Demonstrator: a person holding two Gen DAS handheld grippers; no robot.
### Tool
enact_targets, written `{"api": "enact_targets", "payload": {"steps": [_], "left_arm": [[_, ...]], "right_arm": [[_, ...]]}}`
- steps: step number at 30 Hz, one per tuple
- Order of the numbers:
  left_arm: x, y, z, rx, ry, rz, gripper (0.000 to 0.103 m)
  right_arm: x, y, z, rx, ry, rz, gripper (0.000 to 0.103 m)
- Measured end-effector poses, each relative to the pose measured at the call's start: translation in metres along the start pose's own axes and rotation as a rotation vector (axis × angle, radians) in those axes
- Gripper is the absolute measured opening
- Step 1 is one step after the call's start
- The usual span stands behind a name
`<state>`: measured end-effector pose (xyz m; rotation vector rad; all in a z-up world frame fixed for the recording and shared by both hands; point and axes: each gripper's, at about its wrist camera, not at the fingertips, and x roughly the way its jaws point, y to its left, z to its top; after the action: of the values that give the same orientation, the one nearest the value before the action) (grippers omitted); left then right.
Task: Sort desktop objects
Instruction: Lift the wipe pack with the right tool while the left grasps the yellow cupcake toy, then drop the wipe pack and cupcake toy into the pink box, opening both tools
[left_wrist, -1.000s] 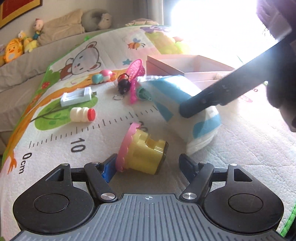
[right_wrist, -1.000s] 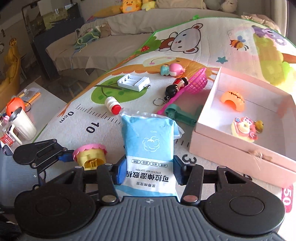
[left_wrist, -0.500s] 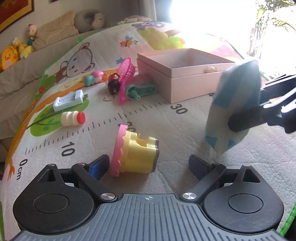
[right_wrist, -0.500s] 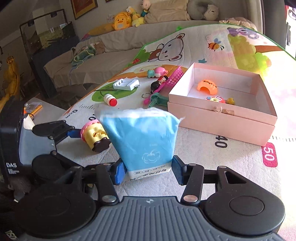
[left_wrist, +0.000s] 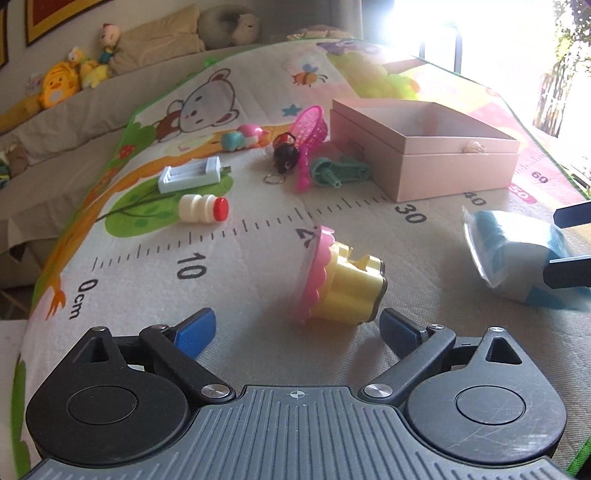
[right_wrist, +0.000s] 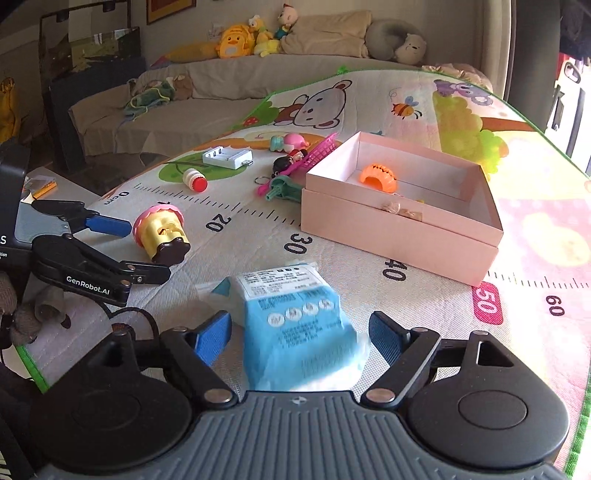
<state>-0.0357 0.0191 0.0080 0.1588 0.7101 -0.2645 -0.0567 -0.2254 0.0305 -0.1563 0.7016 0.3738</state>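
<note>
Left wrist: left claw (left_wrist: 295, 330) spread wide, just opened, cupcake toy (left_wrist: 341, 278) lying loose on mat (left_wrist: 155, 273) between pads

Right wrist: right claw (right_wrist: 300, 334) just opened, blue cotton pack (right_wrist: 295, 325) released on mat, near pink box (right_wrist: 399, 229)

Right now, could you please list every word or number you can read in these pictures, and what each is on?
"GenRobot.AI": left claw, on its arm.
"0cm", "10", "30", "40", "50", "60": ruler printed on the play mat; "20" reads fully in the right view.
Blue packet: print too small and blurred to read.
</note>
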Motion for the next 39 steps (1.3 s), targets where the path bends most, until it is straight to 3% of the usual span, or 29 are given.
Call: {"api": "enact_targets", "payload": {"steps": [6,12,13,15,16,19,22,26,30,33,36,39], "left_arm": [[0.000,-0.009,0.004,0.024,-0.015,-0.025,0.098],[0.001,-0.023,0.012,0.075,-0.052,-0.029,0.082],[0.003,-0.026,0.013,0.088,-0.051,-0.025,0.076],[0.007,-0.033,0.015,0.128,-0.048,-0.003,0.060],[0.007,-0.036,0.016,0.147,-0.049,0.013,0.052],[-0.001,-0.040,0.017,0.186,-0.061,0.002,0.047],[-0.020,-0.042,0.031,0.196,-0.108,-0.045,0.047],[-0.045,-0.053,0.079,0.225,-0.280,-0.049,0.047],[-0.033,-0.074,0.134,0.233,-0.388,-0.058,0.047],[-0.002,-0.093,0.166,0.216,-0.402,-0.099,0.048],[0.038,-0.102,0.180,0.186,-0.330,-0.166,0.064],[0.045,-0.091,0.160,0.151,-0.291,-0.162,0.079]], "right_arm": [[0.004,0.003,0.000,-0.073,-0.011,-0.025,0.085],[0.030,0.001,0.010,-0.137,0.031,-0.017,0.086],[0.033,0.001,0.011,-0.137,0.041,-0.006,0.084],[0.035,0.003,0.011,-0.139,0.058,0.030,0.058],[0.034,0.004,0.012,-0.138,0.067,0.032,0.057],[0.026,0.003,0.011,-0.120,0.092,0.039,0.053],[0.003,-0.008,0.016,-0.069,0.077,0.073,0.052],[-0.054,-0.048,0.058,0.047,-0.106,0.033,0.052],[-0.084,-0.090,0.103,0.129,-0.242,-0.036,0.052],[-0.072,-0.111,0.127,0.152,-0.253,-0.099,0.052],[-0.040,-0.127,0.144,0.159,-0.239,-0.143,0.052],[0.002,-0.145,0.151,0.211,-0.174,-0.167,0.052]]}}
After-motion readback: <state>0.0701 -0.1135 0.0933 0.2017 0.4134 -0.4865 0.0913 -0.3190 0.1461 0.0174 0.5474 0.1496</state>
